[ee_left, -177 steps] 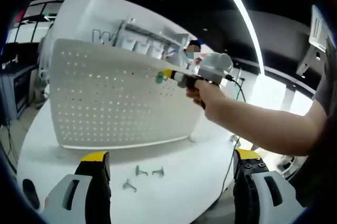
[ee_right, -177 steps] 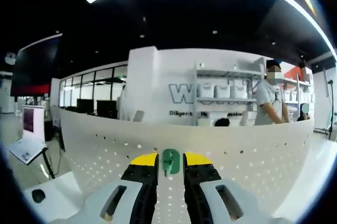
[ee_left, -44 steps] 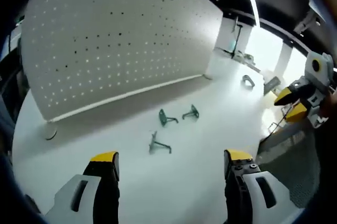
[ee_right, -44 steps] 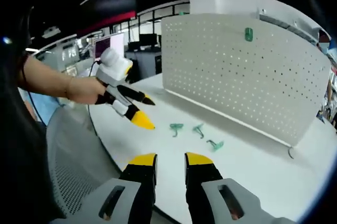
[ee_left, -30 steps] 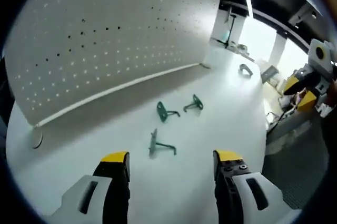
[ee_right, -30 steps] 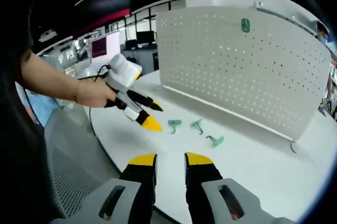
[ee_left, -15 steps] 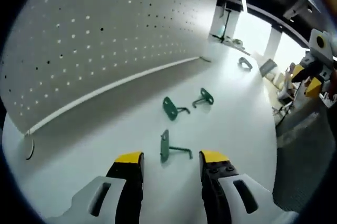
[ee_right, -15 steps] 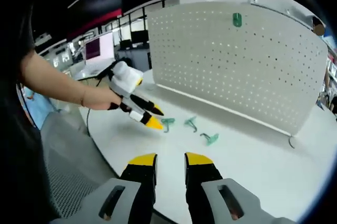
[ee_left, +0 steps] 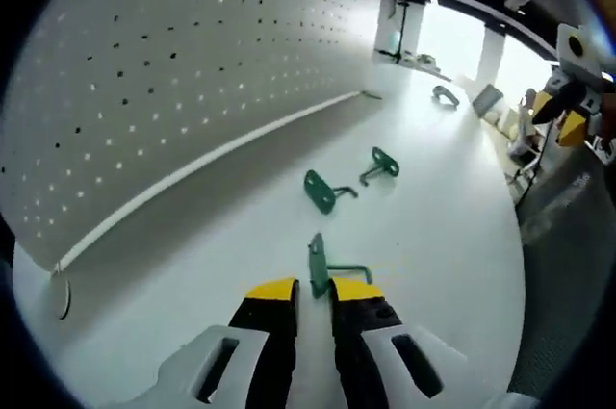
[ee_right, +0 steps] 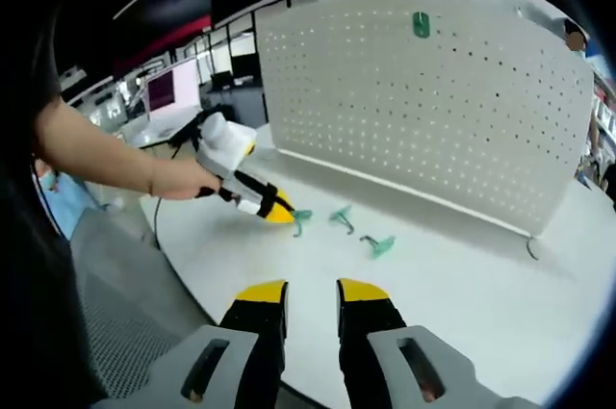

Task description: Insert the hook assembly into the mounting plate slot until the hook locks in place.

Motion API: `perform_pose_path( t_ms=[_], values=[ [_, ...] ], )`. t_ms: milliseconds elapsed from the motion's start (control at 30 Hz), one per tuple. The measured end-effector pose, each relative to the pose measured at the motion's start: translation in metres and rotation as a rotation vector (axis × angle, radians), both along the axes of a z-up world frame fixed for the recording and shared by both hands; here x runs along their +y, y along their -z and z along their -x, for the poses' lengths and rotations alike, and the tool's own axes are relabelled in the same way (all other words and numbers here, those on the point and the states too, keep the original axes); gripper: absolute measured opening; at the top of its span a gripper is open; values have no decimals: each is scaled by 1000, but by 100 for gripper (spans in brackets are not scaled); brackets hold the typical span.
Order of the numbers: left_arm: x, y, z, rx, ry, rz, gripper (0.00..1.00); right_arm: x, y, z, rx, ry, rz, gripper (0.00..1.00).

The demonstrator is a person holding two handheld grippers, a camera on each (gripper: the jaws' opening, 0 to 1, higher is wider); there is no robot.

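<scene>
While nearly closed around the nearest green hook (ee_left: 317, 263) on the white table (ee_left: 433, 226), left gripper (ee_left: 310, 290); right gripper (ee_right: 311, 290), narrowly parted, empty.

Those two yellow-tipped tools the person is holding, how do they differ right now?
The left tool is down at the table, its jaws closed around a green hook. The right tool is held back off the table's edge, gripping nothing. Its jaws are narrowly parted with nothing between them. Both have the same yellow tips on black jaws with pale grey bodies.
</scene>
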State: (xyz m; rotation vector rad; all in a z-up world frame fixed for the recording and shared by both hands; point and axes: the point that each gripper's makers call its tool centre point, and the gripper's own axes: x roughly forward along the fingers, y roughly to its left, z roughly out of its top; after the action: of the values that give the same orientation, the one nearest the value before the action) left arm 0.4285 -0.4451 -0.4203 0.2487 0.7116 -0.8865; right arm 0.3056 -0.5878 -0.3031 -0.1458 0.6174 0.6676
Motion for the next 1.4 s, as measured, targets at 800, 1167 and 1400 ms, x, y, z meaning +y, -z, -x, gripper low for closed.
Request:
perform_pose_path(
  t_ms=[800, 1167, 1400],
  values=[
    [3, -29, -4, -20, 4, -75, 2, 4, -2, -4, -16, -2, -5, 18],
    [3, -78, 12, -49, -7, -83, 1, 12, -12, 0, -48, -29, -15, 19],
    [-3, -112, 32, -95, 25, -118, 1, 18, -26, 4, -88, -52, -16, 19]
  ],
)
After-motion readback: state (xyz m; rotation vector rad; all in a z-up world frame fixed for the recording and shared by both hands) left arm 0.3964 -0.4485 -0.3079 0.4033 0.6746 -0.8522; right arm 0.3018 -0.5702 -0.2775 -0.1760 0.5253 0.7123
